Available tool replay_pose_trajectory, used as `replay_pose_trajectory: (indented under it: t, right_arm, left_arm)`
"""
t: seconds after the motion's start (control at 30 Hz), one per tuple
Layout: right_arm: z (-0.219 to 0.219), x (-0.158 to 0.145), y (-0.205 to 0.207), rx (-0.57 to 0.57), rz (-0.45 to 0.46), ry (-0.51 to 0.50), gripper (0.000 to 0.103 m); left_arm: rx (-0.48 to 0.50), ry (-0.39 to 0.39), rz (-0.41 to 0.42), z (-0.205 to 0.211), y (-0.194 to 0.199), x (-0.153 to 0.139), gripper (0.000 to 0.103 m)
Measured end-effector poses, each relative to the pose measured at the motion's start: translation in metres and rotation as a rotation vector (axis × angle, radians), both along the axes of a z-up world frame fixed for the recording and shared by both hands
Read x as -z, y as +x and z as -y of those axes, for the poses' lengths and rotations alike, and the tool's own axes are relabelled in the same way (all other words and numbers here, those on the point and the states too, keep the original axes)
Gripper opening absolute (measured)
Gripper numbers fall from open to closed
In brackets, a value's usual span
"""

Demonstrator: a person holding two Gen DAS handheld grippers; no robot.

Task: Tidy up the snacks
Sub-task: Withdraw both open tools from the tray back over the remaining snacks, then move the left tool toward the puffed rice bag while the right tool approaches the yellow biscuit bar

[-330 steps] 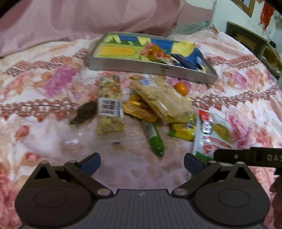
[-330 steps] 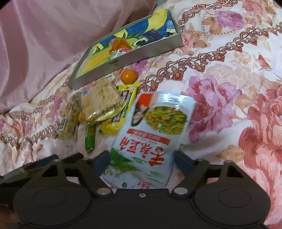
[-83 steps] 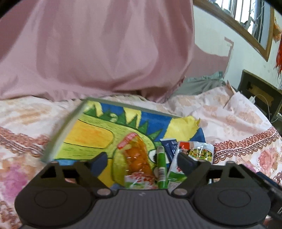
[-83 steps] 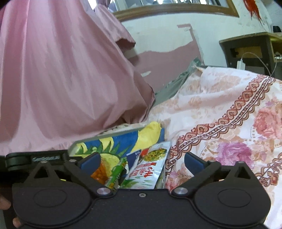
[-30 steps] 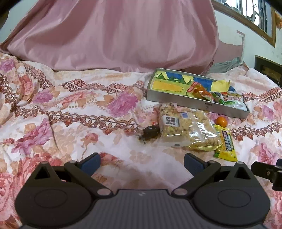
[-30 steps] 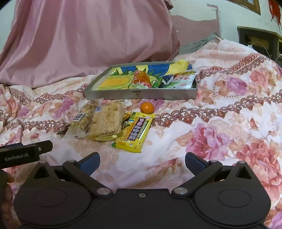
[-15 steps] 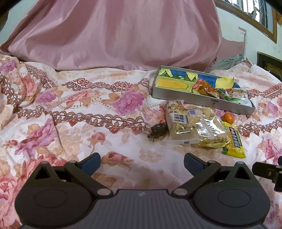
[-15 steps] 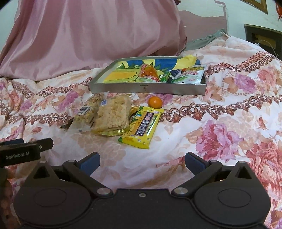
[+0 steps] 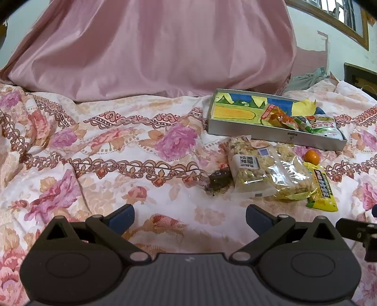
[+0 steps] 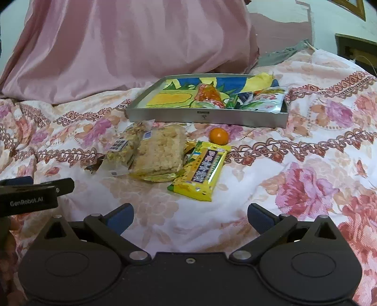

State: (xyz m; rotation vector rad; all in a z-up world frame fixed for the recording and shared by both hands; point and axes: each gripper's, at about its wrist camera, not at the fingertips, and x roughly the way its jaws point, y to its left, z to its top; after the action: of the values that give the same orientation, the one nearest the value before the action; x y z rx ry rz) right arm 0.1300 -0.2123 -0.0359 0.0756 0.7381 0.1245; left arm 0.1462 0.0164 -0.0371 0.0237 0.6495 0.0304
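Snacks partly sorted: shallow metal tray [image 10: 205,116] holds 3 packets; yellow bar [image 10: 202,169], orange [image 10: 219,136] and 2 clear-wrapped cakes [image 10: 160,153] remain on the bedspread; left gripper [image 9: 189,215] and right gripper [image 10: 190,215] gape empty.

home bedroom: floral bedsheet [image 9: 122,150]

Both wrist cams low over bed, facing fwd; share tray [image 9: 271,137] [image 10: 205,116] & loose snacks.

Bedspread [image 9: 117,150]: floral, I see it wrinkled.
Curtain [image 9: 153,47]: pink, behind bed.
Wall [image 10: 282,11]: pale, I note patchy paint.
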Motion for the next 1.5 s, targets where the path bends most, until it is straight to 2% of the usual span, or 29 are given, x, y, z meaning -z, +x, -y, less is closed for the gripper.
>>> replay_pose_trajectory:
  t: [0.2, 0.53, 0.87, 1.27, 1.5]
  right_arm:
    - [-0.002, 0.002, 0.003, -0.016, 0.002, -0.005, 0.102]
    - [-0.001, 0.006, 0.011, -0.013, 0.013, -0.036, 0.102]
    - [0.003, 0.007, 0.021, -0.038, 0.031, -0.053, 0.102]
    - [0.011, 0.01, 0.035, -0.023, 0.046, -0.094, 0.102]
    - [0.007, 0.016, 0.046, -0.053, 0.071, -0.147, 0.102]
  left_arm:
    - [0.053, 0.031, -0.018, 0.005, 0.013, 0.0, 0.102]
    - [0.114, 0.057, 0.01, 0.023, 0.034, -0.008, 0.102]
    - [0.149, 0.066, 0.03, 0.038, 0.049, -0.012, 0.102]
    - [0.176, 0.129, 0.046, 0.057, 0.065, -0.016, 0.102]
    - [0.187, 0.157, 0.044, 0.068, 0.075, -0.015, 0.102]
